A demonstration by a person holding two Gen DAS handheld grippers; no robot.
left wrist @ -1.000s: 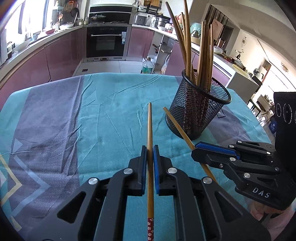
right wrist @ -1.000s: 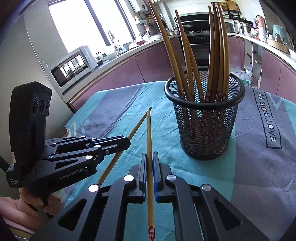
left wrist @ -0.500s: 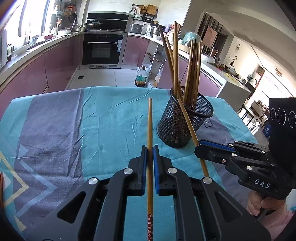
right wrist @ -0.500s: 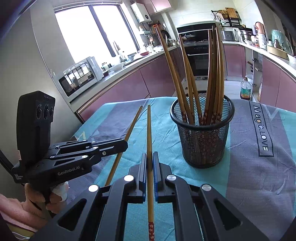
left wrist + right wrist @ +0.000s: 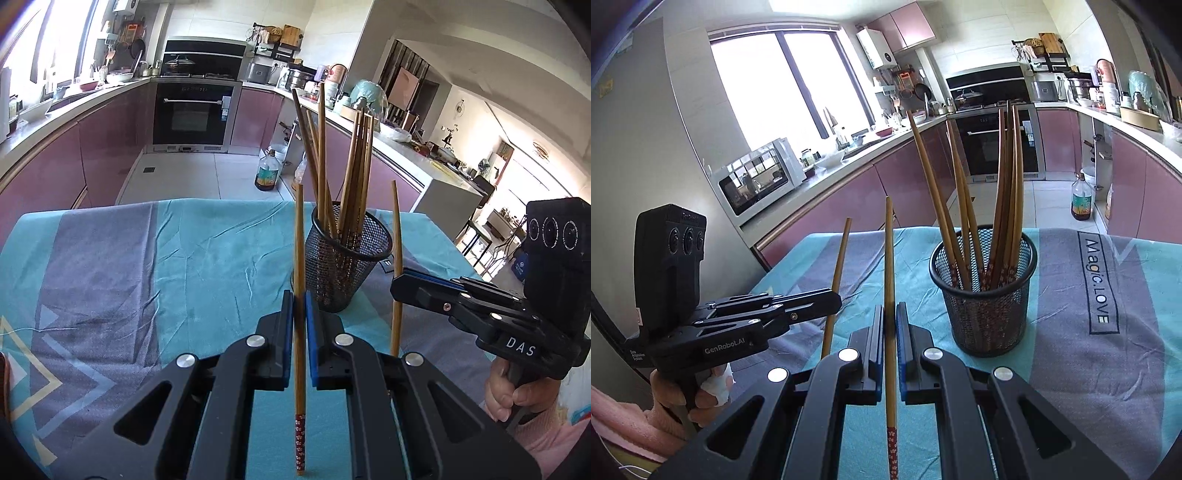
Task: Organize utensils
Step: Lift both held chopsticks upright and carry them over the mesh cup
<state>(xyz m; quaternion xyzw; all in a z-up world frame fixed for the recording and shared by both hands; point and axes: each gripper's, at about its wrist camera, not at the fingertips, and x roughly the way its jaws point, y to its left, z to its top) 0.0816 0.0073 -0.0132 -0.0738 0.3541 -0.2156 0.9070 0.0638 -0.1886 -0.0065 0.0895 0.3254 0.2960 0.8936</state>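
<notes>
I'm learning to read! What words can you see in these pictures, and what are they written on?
"DAS": on the right gripper, seen by the left camera.
"GenRobot.AI": on the left gripper, seen by the right camera.
"Magic.LOVE": on the tablecloth.
Small white print low on the left gripper's body: too small to read.
Labels on the floor bottle and oven: too blurred to read.

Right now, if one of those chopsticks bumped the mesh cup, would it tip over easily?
Probably fairly easily. The mesh cup looks like thin open wire, so likely light. The chopsticks inside stand far above its rim and lean outward, which likely raises its balance point. It rests on a wrinkled tablecloth, so it might slide a little first.
</notes>
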